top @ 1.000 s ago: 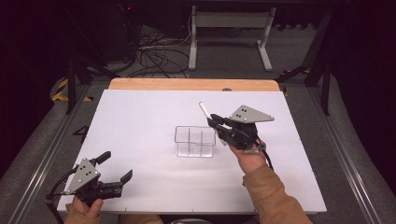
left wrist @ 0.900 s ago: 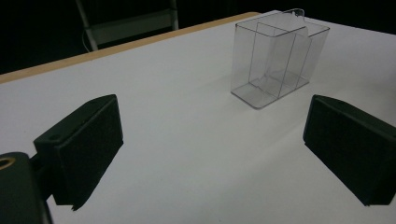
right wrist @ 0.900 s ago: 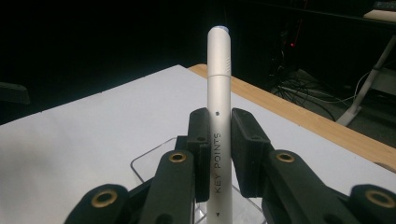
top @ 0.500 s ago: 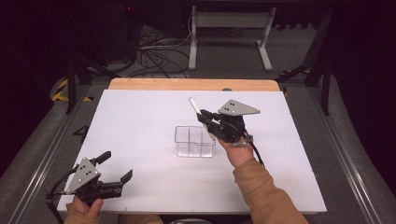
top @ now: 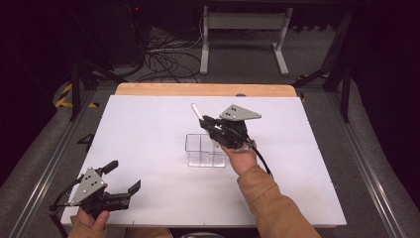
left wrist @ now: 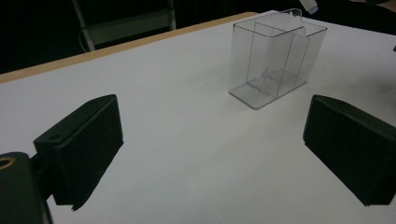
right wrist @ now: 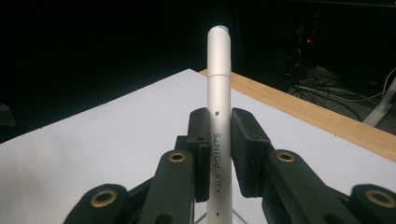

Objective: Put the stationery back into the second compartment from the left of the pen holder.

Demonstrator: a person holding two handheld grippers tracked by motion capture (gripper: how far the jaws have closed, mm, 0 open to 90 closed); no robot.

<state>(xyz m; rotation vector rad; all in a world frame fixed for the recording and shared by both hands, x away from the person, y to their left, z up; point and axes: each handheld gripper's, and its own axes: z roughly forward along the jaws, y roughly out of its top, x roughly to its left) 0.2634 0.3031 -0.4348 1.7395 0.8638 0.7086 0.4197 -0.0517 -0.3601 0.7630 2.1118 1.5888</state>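
Fingers [right wrist: 245, 154] on my right gripper [top: 210, 126] pinch a white pen [right wrist: 219, 116], held up over the far side of the clear box [top: 205, 151] on the white desk [top: 148, 129]. My left gripper [top: 121, 178] waits near me, fingers [left wrist: 84, 144] wide apart and holding nothing.

Light fell from above onto the white table [top: 148, 148], which stood bright while the floor and room around it stayed nearly black. Shadows were soft and faint. The high view was slightly grainy. In the right gripper view the pen [right wrist: 219, 116] was sharp and the background dim.
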